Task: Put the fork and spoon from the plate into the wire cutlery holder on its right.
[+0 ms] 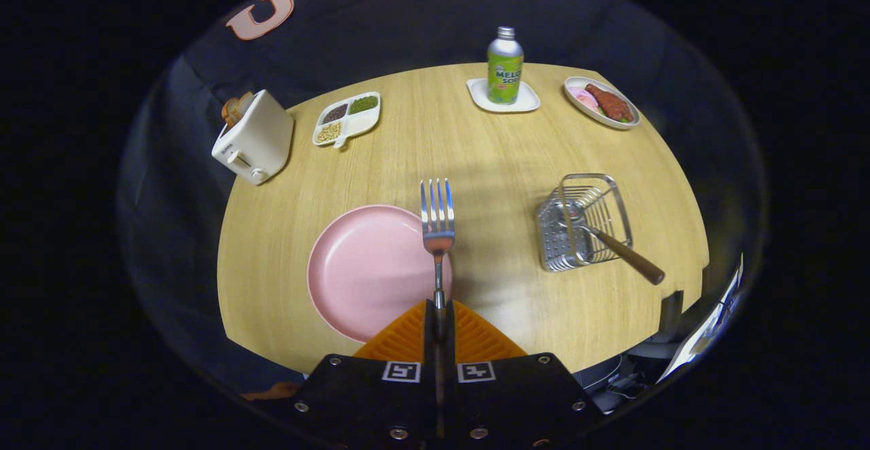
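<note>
Now the gripper [438, 317] is clamped on the fork [438, 226], whose handle runs straight out between the fingers, tines pointing ahead above the plate's [360, 270] right edge. The holder [583, 222] stands well off to the right and ahead, the spoon [615, 249] already leaning in it, so the fork must travel rightward.
</note>
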Demonstrator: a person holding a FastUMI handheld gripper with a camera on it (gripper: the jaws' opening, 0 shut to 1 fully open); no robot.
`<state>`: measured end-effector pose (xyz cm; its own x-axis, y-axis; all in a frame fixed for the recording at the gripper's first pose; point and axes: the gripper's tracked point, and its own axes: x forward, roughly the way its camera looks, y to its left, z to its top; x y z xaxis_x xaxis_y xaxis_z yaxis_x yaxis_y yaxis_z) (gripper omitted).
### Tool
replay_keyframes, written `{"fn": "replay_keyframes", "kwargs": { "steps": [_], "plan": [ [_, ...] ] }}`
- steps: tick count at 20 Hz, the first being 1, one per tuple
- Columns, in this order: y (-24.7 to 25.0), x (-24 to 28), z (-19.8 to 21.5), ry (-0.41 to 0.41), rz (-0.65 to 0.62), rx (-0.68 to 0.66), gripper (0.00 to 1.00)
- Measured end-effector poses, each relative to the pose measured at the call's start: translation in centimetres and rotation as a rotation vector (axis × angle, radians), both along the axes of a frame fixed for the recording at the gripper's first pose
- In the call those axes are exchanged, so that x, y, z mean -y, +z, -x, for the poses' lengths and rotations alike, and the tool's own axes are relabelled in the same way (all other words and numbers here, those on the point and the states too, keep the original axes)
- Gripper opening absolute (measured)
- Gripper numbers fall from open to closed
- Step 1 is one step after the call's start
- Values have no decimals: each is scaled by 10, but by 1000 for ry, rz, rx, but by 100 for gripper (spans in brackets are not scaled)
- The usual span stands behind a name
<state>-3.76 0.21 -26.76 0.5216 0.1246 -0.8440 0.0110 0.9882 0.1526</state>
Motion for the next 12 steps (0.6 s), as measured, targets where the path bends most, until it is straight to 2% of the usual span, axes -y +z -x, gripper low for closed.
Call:
{"fn": "replay_keyframes", "kwargs": {
  "steps": [7,12],
  "plan": [
    [-5,84,1,-84,24,-42,5],
    [-17,107,-5,-66,34,-85,5]
  ]
}}
